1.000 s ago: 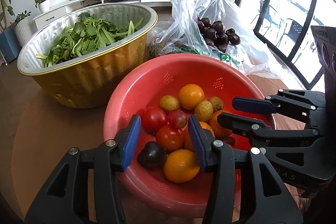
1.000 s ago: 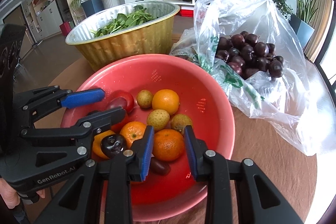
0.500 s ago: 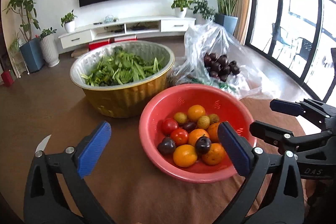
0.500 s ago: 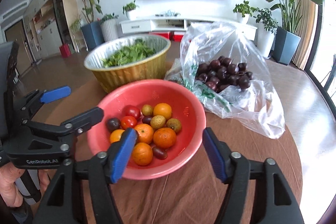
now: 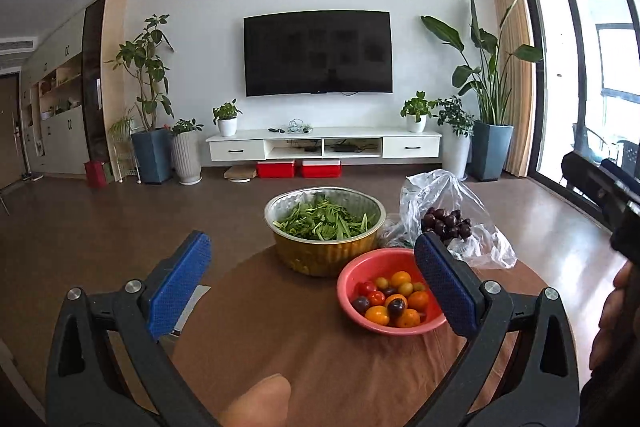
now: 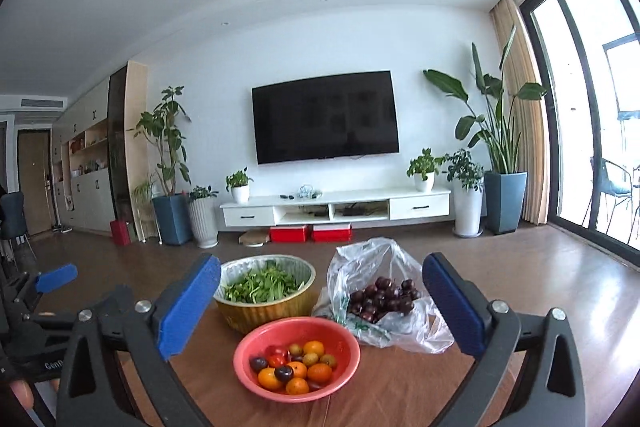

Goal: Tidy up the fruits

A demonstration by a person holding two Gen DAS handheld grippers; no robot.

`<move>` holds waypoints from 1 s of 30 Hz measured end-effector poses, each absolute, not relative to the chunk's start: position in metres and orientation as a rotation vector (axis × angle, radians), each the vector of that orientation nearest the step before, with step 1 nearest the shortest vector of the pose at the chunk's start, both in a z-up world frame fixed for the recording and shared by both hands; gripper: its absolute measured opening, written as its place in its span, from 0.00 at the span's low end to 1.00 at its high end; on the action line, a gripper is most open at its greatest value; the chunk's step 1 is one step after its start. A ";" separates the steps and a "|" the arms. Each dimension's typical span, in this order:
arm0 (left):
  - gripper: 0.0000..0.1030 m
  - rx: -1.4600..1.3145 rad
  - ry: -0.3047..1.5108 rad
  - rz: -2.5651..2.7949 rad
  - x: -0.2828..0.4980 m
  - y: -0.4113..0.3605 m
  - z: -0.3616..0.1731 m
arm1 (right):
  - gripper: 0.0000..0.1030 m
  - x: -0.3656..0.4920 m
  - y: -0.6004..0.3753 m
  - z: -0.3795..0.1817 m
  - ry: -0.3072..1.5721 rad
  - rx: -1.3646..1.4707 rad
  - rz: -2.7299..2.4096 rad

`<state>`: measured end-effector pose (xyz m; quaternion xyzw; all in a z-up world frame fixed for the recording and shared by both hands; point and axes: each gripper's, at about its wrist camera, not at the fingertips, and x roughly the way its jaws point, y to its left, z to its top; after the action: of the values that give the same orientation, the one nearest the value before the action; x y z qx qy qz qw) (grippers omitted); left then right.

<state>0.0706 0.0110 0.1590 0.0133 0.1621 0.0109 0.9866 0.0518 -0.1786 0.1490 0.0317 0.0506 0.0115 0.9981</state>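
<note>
Left wrist view: the left gripper (image 5: 312,283) hangs spread wide and empty above the tabletop (image 5: 320,355). Mixed fruit sits in the red bowl (image 5: 352,297) — seemingly gathered, though plums (image 5: 446,223) remain bagged.

Right wrist view: the right gripper (image 6: 320,307) is spread too, holding nothing. The greens pan (image 6: 266,289) and bag (image 6: 380,299) crowd behind the bowl.

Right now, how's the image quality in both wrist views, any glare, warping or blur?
Left wrist view: window blown out white at right, fisheye bends the ceiling line, a blurred fingertip intrudes at the bottom. Right wrist view: same overexposed window, glare streaks on the floor, red bowl stays sharp.
</note>
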 end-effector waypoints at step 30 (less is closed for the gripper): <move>1.00 0.015 0.745 0.101 0.060 0.001 0.004 | 1.00 0.036 -0.186 -0.005 0.563 0.083 -0.044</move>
<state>0.0602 0.0015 0.0040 0.0075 0.3636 0.0491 0.9302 0.0364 -0.1860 -0.0054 0.0409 0.2776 -0.0217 0.9596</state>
